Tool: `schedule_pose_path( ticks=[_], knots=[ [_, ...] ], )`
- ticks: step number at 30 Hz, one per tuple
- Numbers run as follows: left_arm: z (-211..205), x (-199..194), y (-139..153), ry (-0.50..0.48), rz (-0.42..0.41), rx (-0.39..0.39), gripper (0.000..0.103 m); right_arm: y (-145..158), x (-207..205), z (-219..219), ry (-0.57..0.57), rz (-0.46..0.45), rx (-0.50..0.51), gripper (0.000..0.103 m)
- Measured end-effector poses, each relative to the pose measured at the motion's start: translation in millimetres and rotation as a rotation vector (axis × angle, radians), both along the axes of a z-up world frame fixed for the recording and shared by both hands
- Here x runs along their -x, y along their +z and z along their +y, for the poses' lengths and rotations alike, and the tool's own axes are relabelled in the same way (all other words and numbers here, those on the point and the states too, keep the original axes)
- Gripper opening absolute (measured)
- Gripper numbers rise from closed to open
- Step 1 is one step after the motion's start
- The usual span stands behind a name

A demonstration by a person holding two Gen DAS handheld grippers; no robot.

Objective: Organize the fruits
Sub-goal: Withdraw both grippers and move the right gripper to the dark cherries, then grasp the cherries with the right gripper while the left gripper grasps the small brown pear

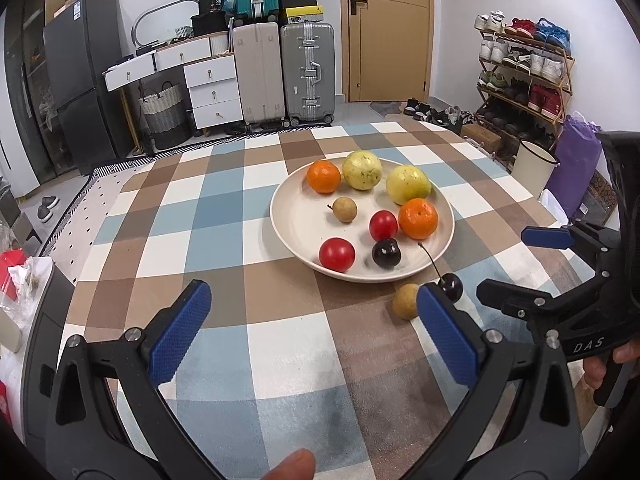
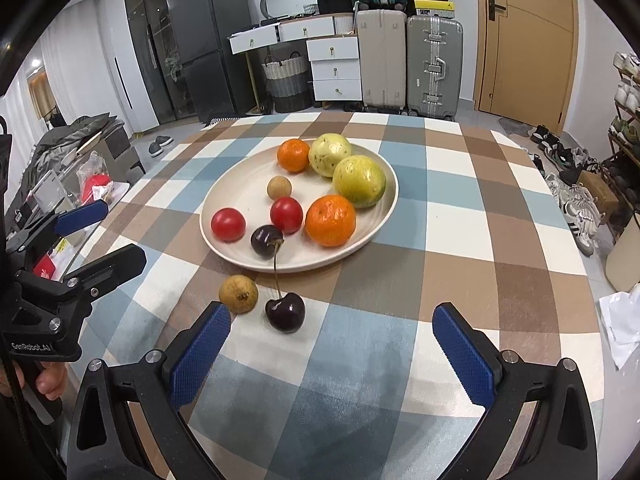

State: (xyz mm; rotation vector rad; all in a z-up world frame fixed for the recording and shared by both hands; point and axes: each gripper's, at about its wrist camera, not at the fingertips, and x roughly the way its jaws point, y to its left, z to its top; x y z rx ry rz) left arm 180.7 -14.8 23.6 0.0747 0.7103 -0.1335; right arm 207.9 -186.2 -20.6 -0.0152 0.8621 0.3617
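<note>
From the left wrist view, we see our left tool spread wide, its blue pads far apart and holding nothing. Ahead of it on the checked worktop sits a pale plate carrying two oranges, two yellow-green guavas, two red tomatoes, a small brown longan and a dark cherry. Off the plate, just beyond the tip of the right-hand pad, lie a loose longan and a loose cherry, close beside each other; the pad partly covers both. The cherry's stem reaches up over the plate rim. To the right of our left tool, the right tool enters the view, also open with nothing between its fingers.

From the right wrist view, our right tool is likewise wide open and empty. The loose longan lies just ahead of the left-hand pad, nearly touching its tip. The loose cherry rests just right of that longan, ahead of the gap between the pads and nearer the left one, its stem pointing toward the plate. The plate sits further ahead, centred slightly left of the tool. The left tool shows at the left edge, open.
</note>
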Motion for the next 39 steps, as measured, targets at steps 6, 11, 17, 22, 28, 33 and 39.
schedule_pose_path(
  ticks=[6, 11, 17, 22, 28, 33, 39],
  knots=[
    [-2, -5, -10, -0.007, 0.024, 0.002, 0.103, -12, -3, 7, 0.034, 0.037, 0.037, 0.103],
    [-5, -9, -16, -0.016, 0.039, 0.006, 0.103, -20, -4, 13, 0.058, 0.055, 0.067, 0.103],
    [-11, -12, -23, -0.033, 0.054, 0.0, 0.103, -26, -7, 15, 0.054, 0.057, 0.072, 0.101],
    [-14, -14, -27, -0.044, 0.064, -0.001, 0.103, -28, -12, 16, 0.051, 0.06, 0.087, 0.09],
    [-18, -16, -31, -0.055, 0.074, -0.013, 0.103, -33, -13, 23, 0.083, 0.066, 0.099, 0.084],
    [-19, -19, -34, -0.062, 0.081, -0.017, 0.103, -35, -15, 28, 0.103, 0.072, 0.102, 0.075],
    [-19, -20, -36, -0.061, 0.089, -0.016, 0.103, -35, -16, 31, 0.118, 0.073, 0.085, 0.058]
  ],
)
